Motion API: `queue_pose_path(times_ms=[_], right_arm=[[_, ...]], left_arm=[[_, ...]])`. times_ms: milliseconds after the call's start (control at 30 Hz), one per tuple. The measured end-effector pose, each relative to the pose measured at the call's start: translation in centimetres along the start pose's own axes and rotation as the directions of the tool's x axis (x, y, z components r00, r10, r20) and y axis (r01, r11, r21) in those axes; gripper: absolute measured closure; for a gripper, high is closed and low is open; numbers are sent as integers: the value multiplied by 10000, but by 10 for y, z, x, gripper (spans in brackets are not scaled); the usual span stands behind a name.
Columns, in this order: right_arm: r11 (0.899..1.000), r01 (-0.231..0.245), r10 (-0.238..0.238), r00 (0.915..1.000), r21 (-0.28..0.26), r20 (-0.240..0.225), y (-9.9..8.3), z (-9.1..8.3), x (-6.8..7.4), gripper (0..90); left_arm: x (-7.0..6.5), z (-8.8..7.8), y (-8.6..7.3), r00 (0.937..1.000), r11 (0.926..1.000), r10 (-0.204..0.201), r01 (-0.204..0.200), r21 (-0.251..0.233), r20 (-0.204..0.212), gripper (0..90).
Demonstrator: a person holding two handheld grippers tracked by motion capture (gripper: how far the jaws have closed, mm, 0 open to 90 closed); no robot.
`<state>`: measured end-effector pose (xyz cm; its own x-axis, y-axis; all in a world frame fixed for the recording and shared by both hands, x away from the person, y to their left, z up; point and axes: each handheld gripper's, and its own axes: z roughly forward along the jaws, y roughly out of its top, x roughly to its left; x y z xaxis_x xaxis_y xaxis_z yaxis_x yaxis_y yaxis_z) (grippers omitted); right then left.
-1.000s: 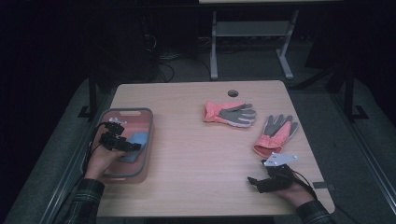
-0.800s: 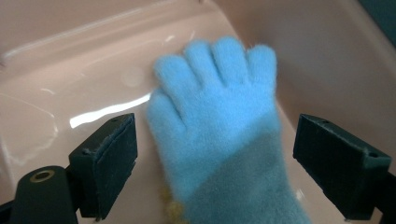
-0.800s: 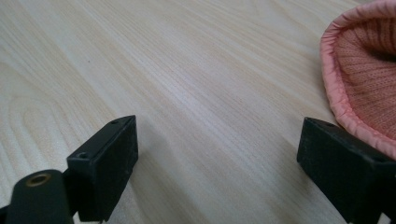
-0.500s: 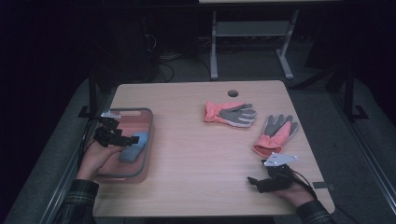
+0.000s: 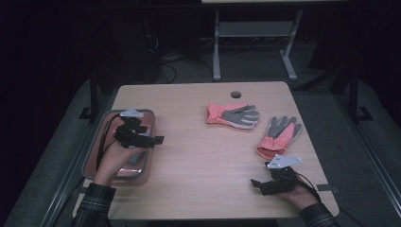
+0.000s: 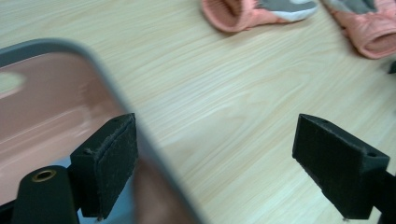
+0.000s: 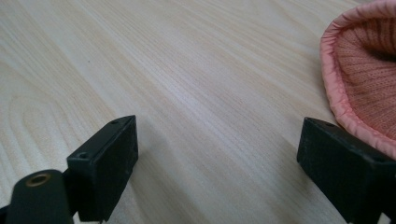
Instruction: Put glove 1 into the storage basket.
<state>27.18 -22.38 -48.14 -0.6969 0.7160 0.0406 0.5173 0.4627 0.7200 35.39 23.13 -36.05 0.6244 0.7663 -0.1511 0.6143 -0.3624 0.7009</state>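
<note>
Empty grippers, two gloves waiting

Left gripper [image 5: 153, 140] gapes wide over the tray [image 5: 92, 153] rim at 9 o'clock; gloves [image 5: 232, 115] lie at 1–2 o'clock, soft, light, floppy, probably best pinched at the cuff [image 7: 359, 74]; right gripper [image 5: 256, 184] spread wide, at 5 o'clock.

I am operating in what reads as a lab or test room, not a home. The light wood-grain table [image 5: 198, 156] stands alone on grey floor matting [image 5: 359, 156], with its surroundings kept dark. Behind it I see a white metal frame stand [image 5: 250, 42] and loose black cables [image 5: 161, 61] trailing across the floor. The tabletop has a round cable port [image 5: 235, 94], as office desks do.
</note>
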Motion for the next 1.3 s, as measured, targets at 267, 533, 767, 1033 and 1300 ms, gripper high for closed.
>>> queue_pose_path(times_ms=[267,533,767,1033,1300], right_arm=[[10000,-50,50,10000,26,40,0,0,0,113],[10000,-56,56,10000,32,41,0,0,0,113],[10000,-57,57,10000,40,46,0,0,0,111],[9993,-75,71,9999,369,106,4,-1,1,137],[9986,-203,198,9997,481,106,9,-7,-1,228]], left_arm=[[-33,29,1,9982,9994,344,-347,53,497,141],[-64,57,-14,9917,9936,1117,-1124,76,636,143],[-77,75,-33,9862,9891,1416,-1444,271,864,143],[-82,90,-59,9795,9801,1911,-1940,424,640,142],[-81,98,-75,9730,9727,2189,-2235,619,732,136]])
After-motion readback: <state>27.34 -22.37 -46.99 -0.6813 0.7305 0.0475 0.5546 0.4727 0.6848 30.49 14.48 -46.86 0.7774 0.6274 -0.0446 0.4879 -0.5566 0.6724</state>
